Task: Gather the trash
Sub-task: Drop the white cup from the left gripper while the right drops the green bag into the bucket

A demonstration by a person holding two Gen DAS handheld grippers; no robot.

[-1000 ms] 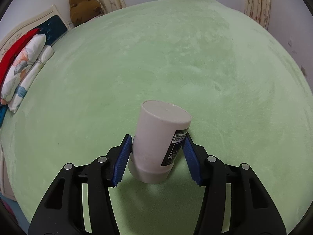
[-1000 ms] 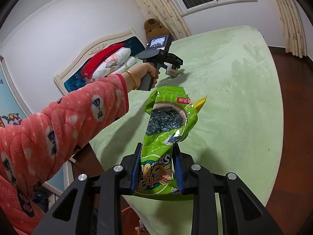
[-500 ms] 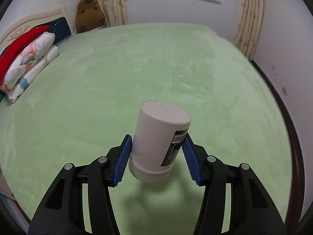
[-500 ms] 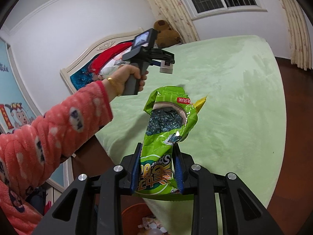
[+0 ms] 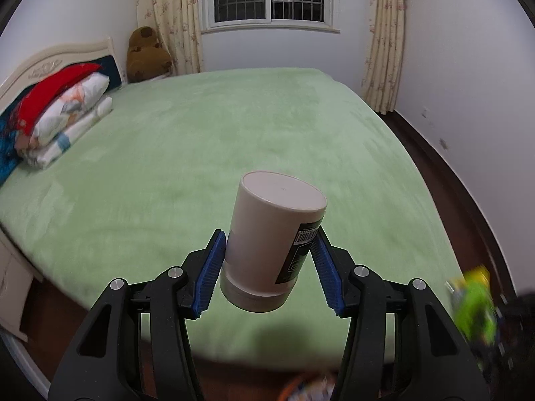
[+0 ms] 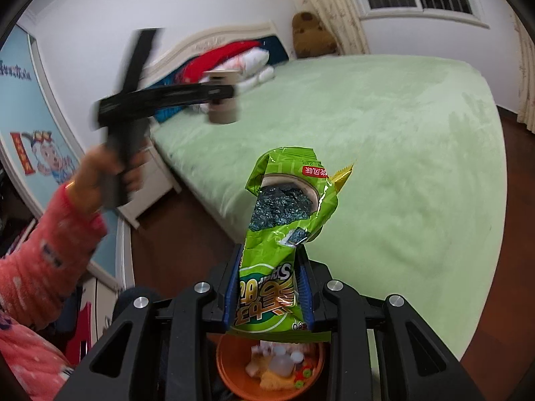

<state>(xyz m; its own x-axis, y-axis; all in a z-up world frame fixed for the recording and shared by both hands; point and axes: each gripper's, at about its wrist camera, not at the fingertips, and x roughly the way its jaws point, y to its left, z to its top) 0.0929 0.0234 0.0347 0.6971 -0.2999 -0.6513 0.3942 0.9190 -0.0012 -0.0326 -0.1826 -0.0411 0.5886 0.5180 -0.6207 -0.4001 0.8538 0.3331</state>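
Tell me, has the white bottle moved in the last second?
Yes. The white bottle, clamped in the left hand-held gripper, has risen off the green bed and pulled back toward its near edge; the floor now shows below.

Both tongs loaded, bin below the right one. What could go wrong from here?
1. The white bottle sits tilted between the left tongs, held by the pad tips only; it may slip out.
2. The green seaweed snack bag in the right tongs is floppy; it may catch the orange bin rim.
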